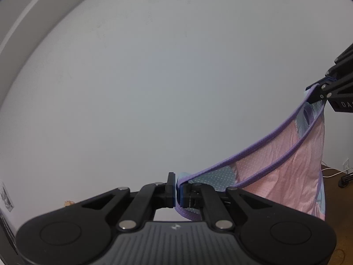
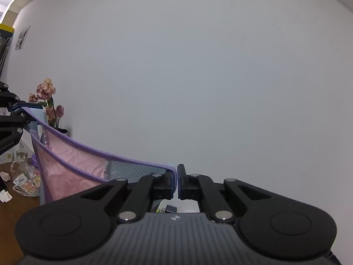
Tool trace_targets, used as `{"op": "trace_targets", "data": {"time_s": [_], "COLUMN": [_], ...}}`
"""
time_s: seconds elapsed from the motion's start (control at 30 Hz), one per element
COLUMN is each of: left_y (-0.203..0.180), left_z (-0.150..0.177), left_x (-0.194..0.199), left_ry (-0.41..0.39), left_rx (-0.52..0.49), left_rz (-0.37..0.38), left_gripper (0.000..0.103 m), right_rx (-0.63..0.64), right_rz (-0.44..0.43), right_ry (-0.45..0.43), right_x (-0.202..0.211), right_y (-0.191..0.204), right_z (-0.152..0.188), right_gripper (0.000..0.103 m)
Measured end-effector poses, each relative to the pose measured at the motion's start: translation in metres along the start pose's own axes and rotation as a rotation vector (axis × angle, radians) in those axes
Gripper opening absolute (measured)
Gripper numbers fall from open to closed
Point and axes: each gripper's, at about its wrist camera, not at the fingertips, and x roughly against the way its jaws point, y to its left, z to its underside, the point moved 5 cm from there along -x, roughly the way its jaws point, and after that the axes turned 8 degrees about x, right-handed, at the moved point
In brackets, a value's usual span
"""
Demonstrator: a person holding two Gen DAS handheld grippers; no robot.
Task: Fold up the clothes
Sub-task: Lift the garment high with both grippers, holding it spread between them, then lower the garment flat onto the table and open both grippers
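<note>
- Left claw (image 1: 176,190): jaws together, clamped on the purple elastic hem of the pink-and-pale-blue mesh garment (image 1: 286,161).
- Right claw (image 2: 177,182): jaws together, clamped on the same purple hem at its other end.
- Garment hangs in the air between the two claws, hem sagging between them, pink body drooping below, in front of the plain white wall (image 2: 198,66).
- Containers on the brown wooden desk (image 2: 13,209): clear glass jar (image 2: 21,156), contents can't be made out; clear plastic bag (image 2: 28,183) holding small colourful packets.
- Dark pot (image 2: 61,130) with pink dried flowers (image 2: 46,90) standing beside the wall.
- Crumpled white tissues (image 2: 5,195) lie on the desk near the bag.
- Writing: "DA…" on the right claw body as seen from the left wrist, rest cut off; other labels too small to read.
</note>
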Motion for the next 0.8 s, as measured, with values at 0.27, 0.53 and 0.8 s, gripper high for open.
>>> {"op": "trace_targets", "data": {"time_s": [0.27,0.53,0.8], "left_y": [0.001,0.014,-0.012], "left_z": [-0.022,-0.01,0.076], "left_x": [0.078,0.059,-0.097], "left_ry": [-0.062,0.005,0.27], "left_rx": [-0.032,-0.05,-0.053], "left_rz": [-0.012,-0.002,0.046], "left_gripper": [0.003,0.005,0.005], "right_rx": [0.013,0.017,0.033], "right_rz": [0.051,0.061,-0.016], "right_ry": [-0.094,-0.066,0.171], "right_x": [0.084,0.065,-0.1], "right_y": [-0.01,0.016,0.058], "right_z": [-0.012,-0.021,0.06], "right_gripper": [0.002,0.002,0.002]}}
